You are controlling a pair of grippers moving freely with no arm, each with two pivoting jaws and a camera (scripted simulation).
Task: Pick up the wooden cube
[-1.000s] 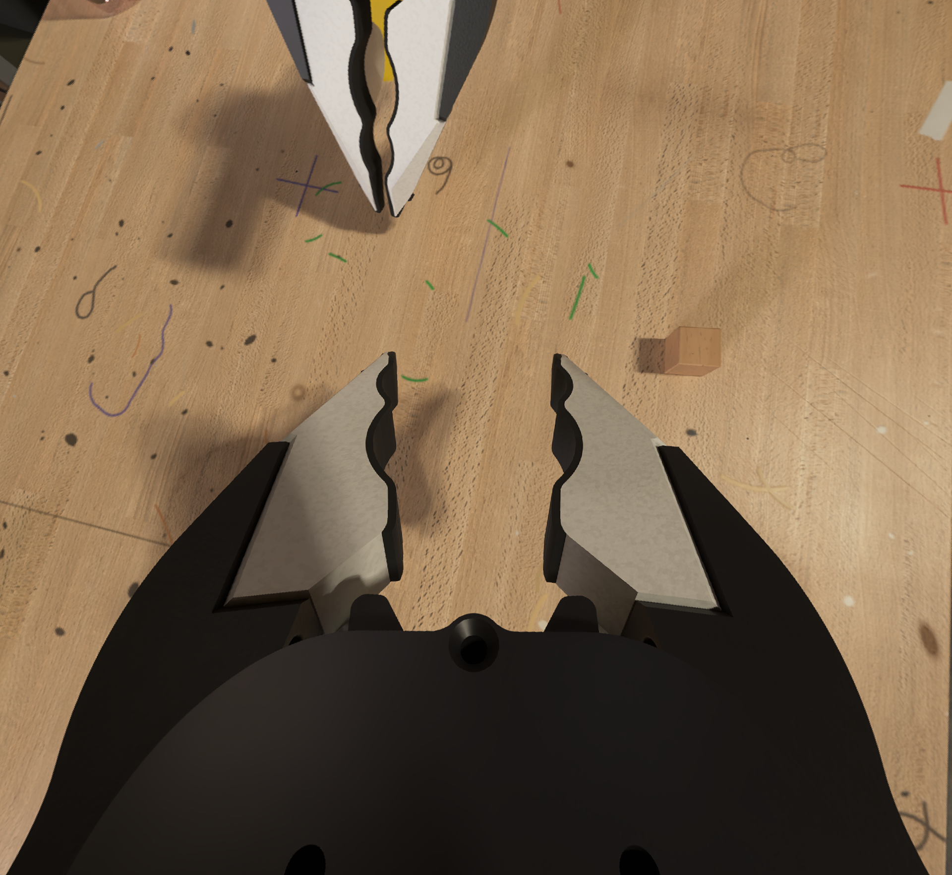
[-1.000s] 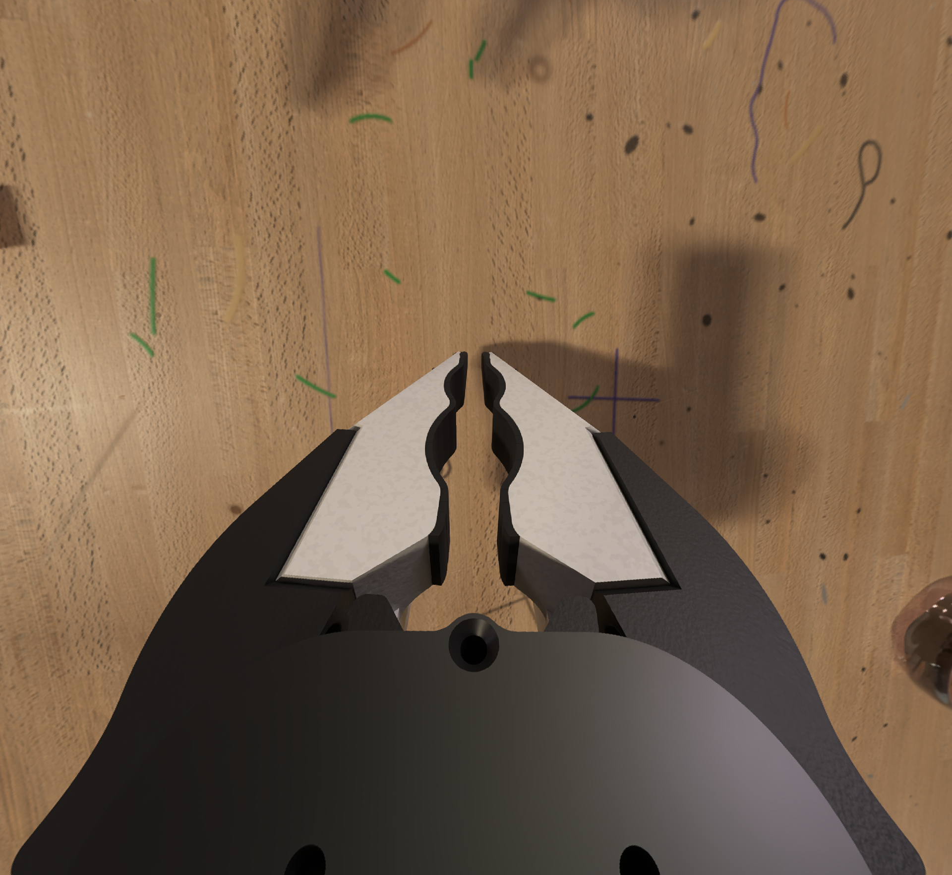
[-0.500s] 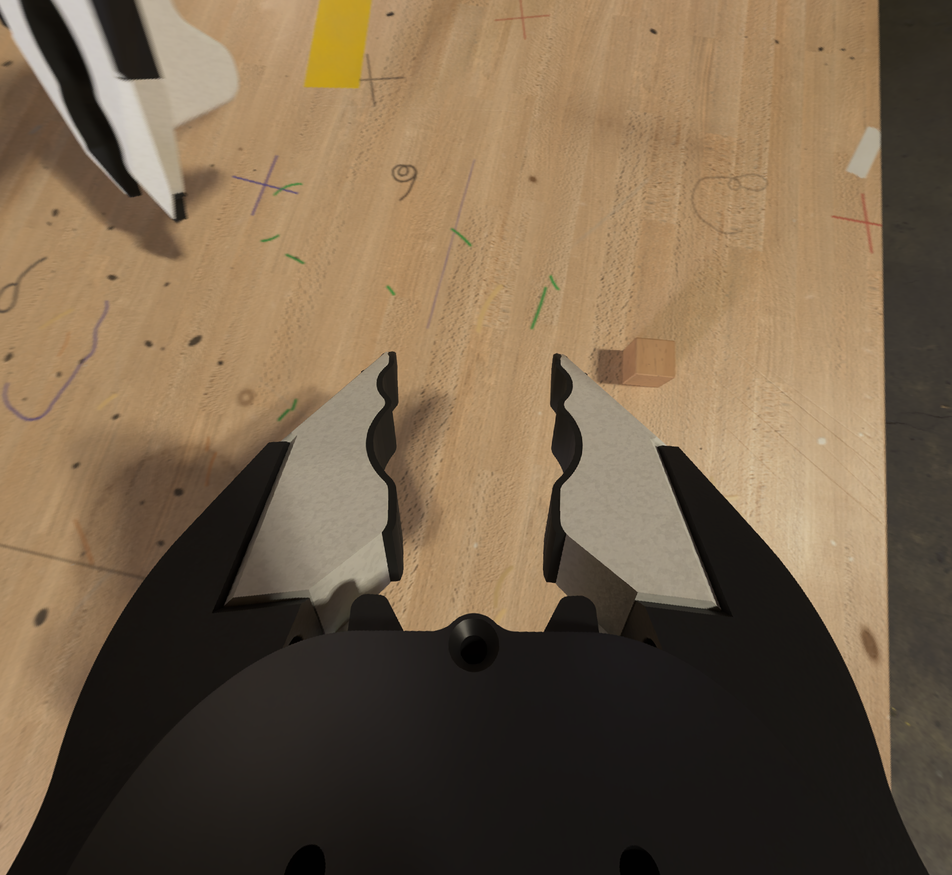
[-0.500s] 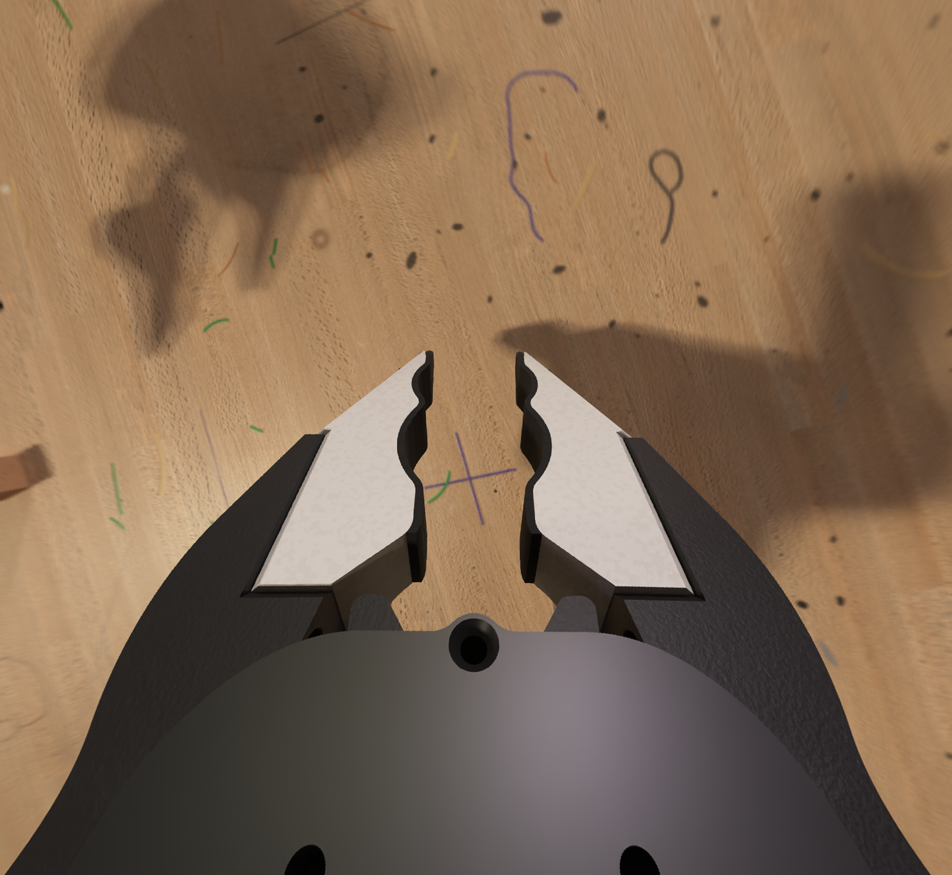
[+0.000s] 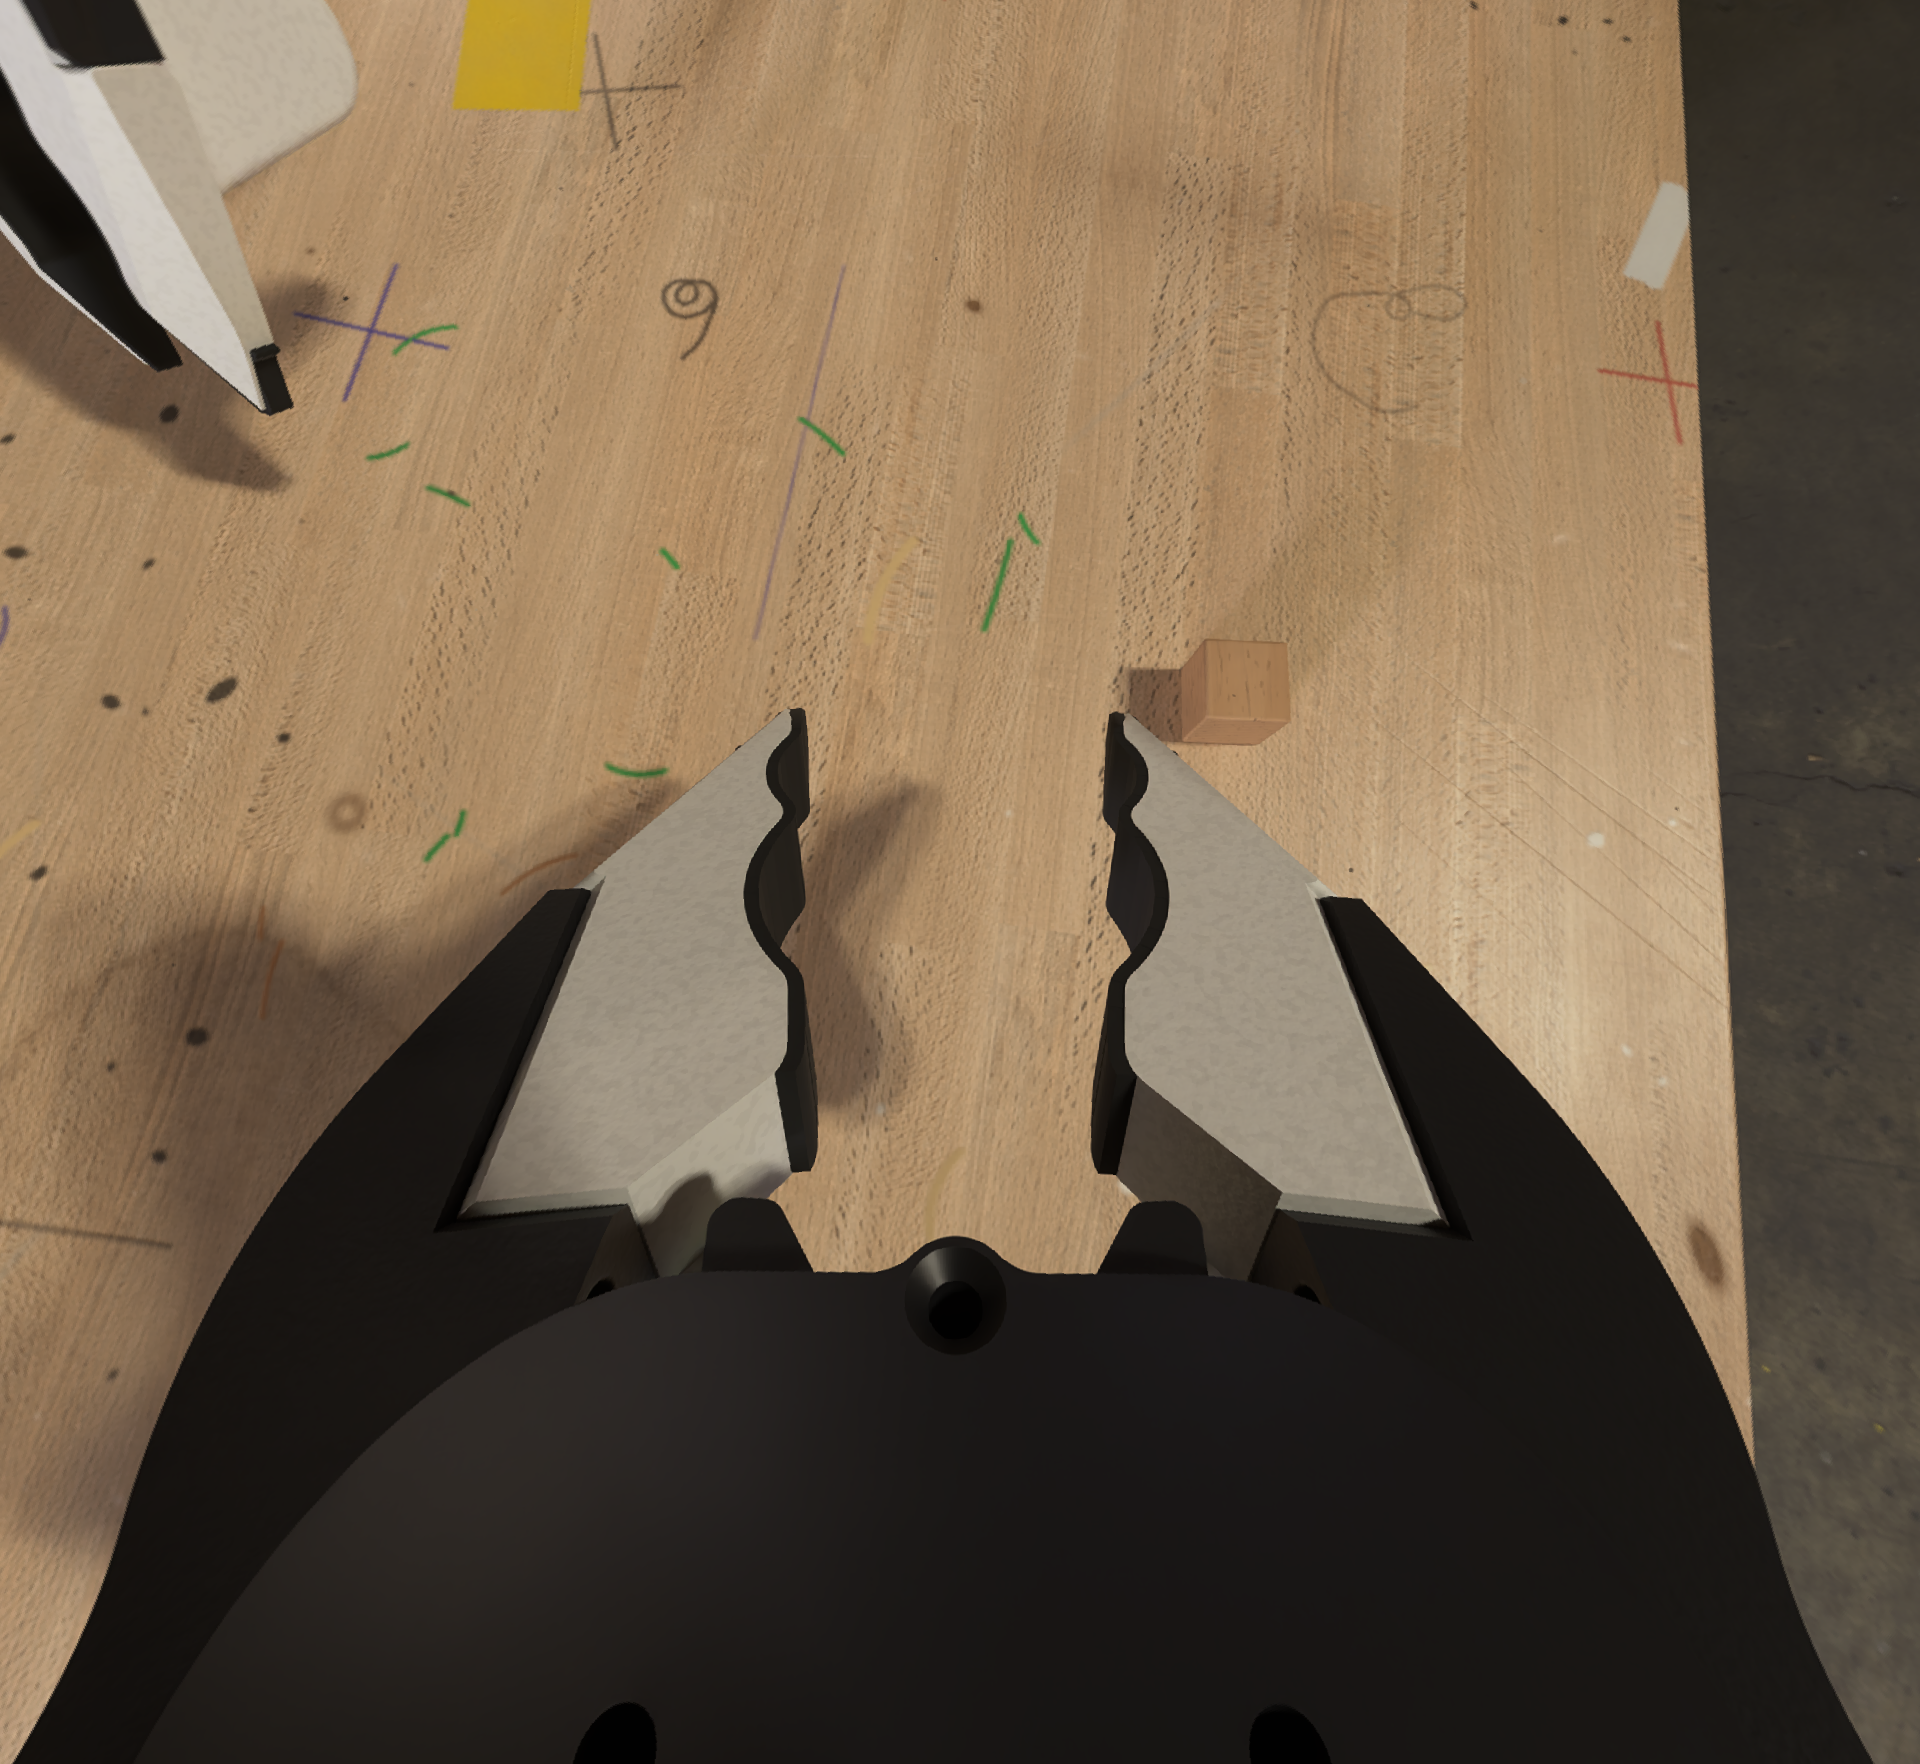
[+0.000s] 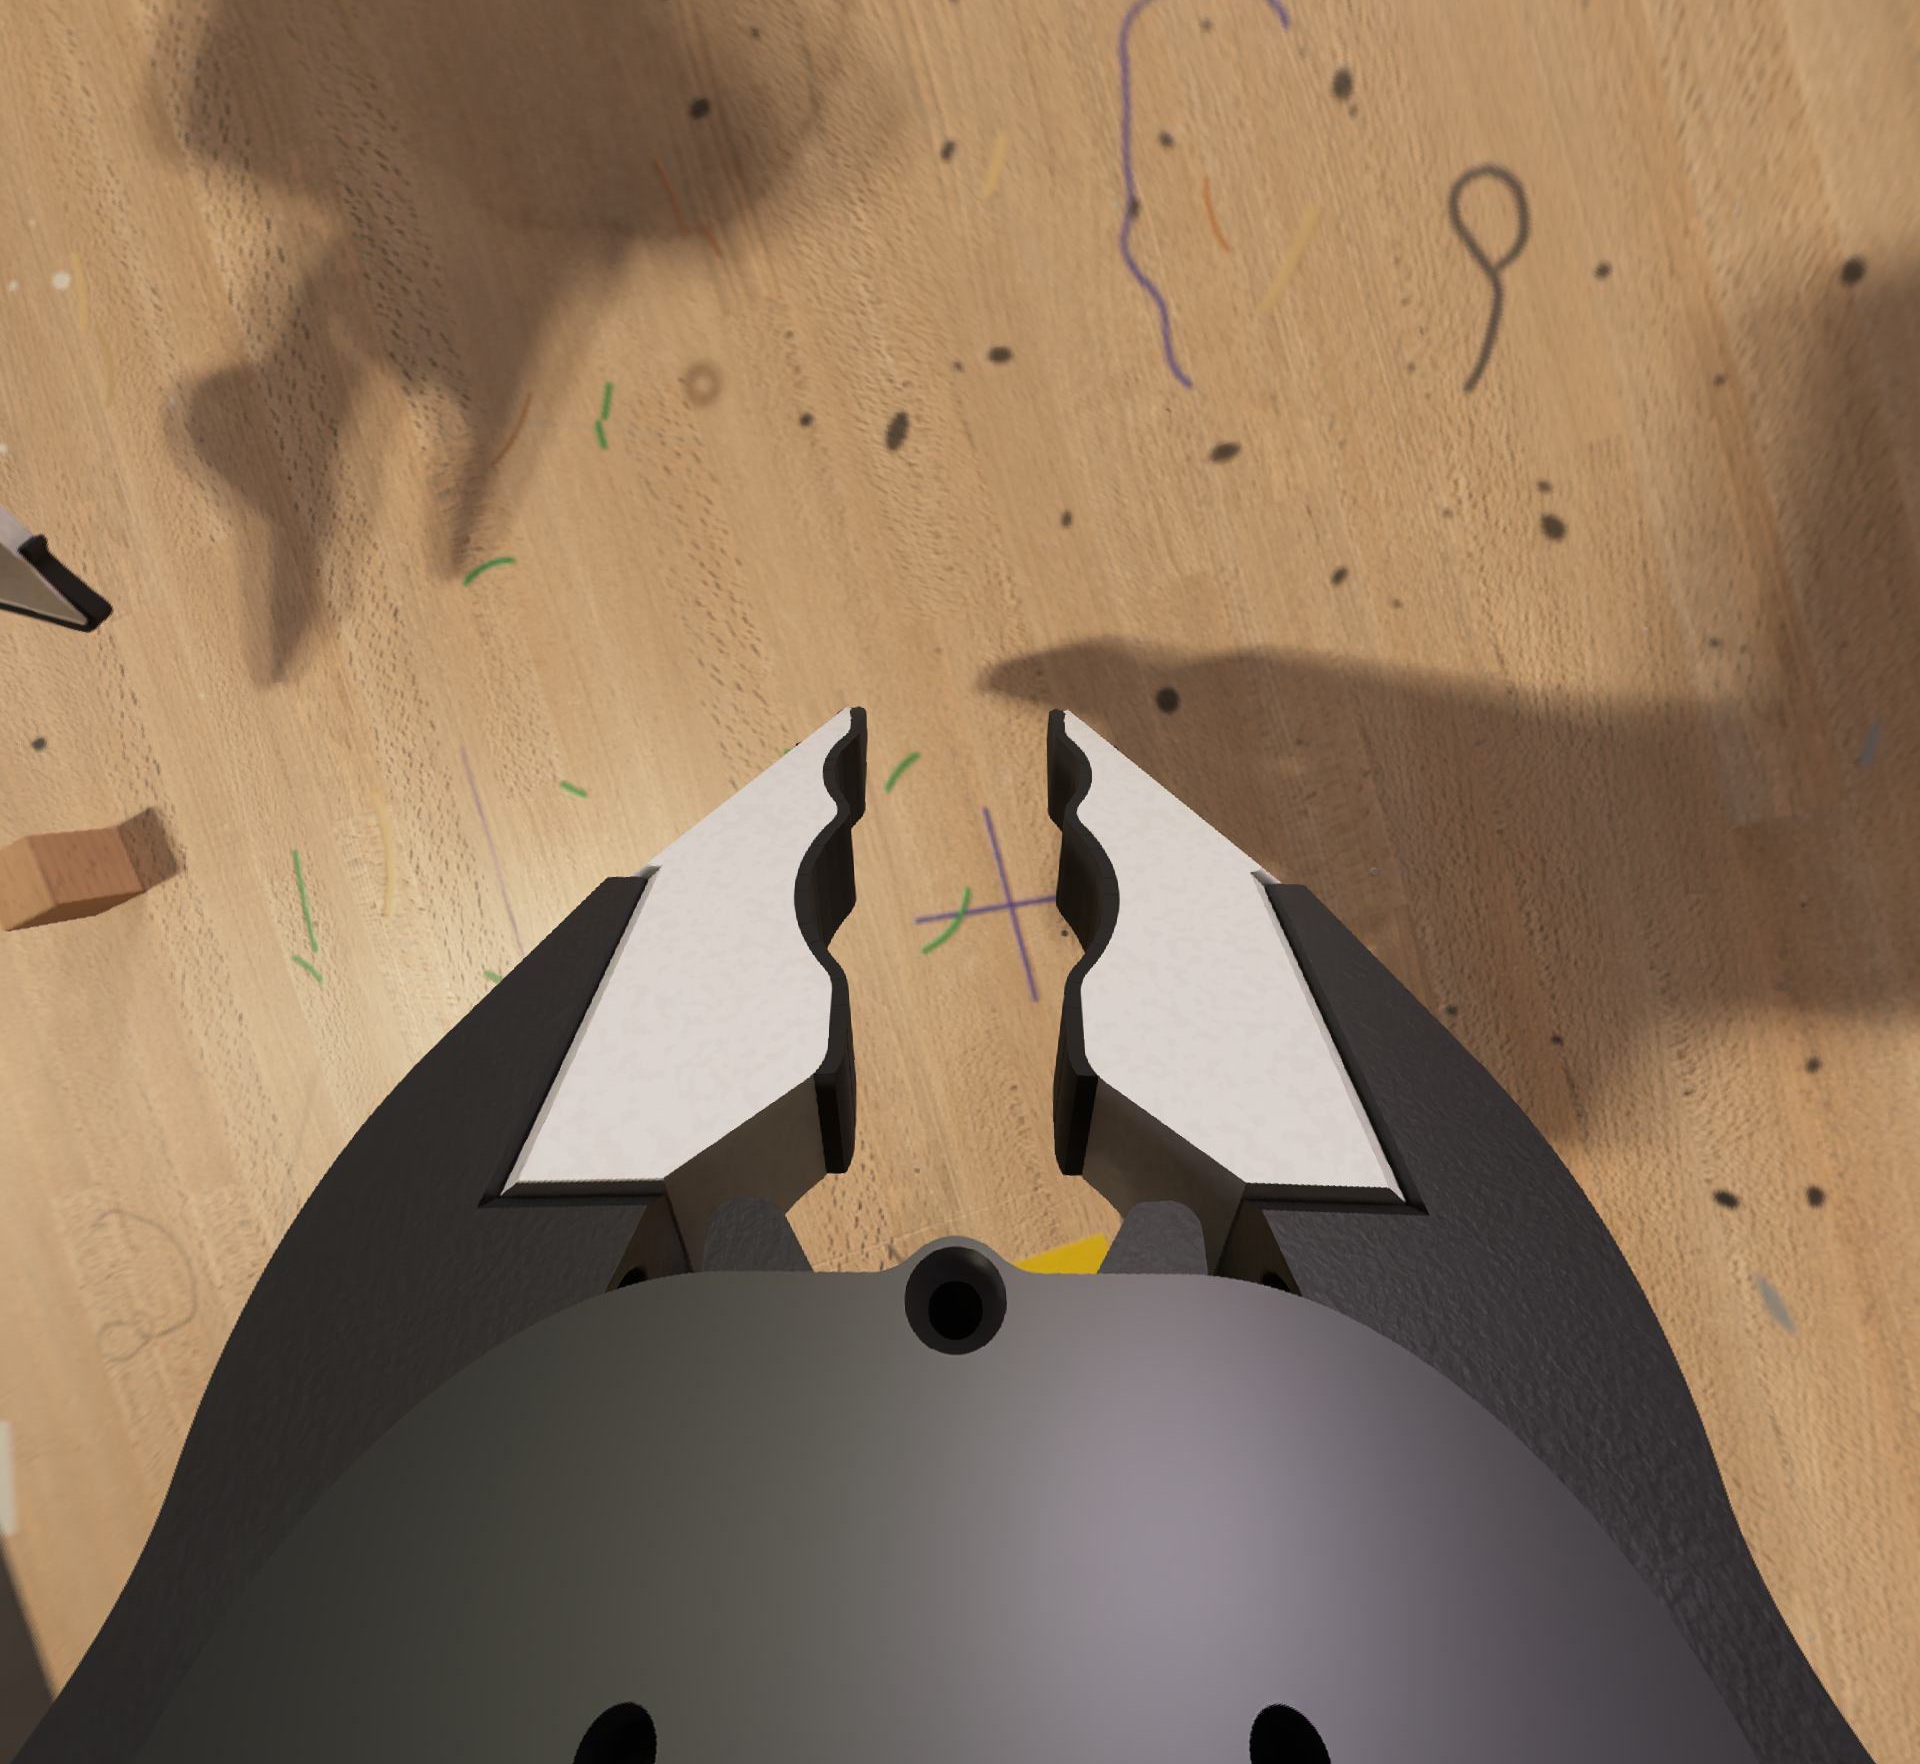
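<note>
A small wooden cube (image 5: 1236, 691) sits on the wooden tabletop, just ahead and right of my left gripper's right fingertip. My left gripper (image 5: 954, 727) is open and empty, above the table. The cube also shows at the left edge of the right wrist view (image 6: 73, 867). My right gripper (image 6: 956, 722) is open and empty over a purple cross mark; it also shows at the far left of the left wrist view (image 5: 213, 379). A tip of the left gripper shows at the left edge of the right wrist view (image 6: 57, 594).
The table (image 5: 1039, 208) bears pen marks, specks, a yellow tape patch (image 5: 528, 0) and a white tape scrap (image 5: 1654, 234). Its right edge (image 5: 1704, 571) lies close to the cube, with dark floor (image 5: 1818, 675) beyond.
My right gripper has opened from nearly shut and swung off to the left in the left wrist view. My left gripper has shifted right, so the cube now lies nearer its right fingertip.
</note>
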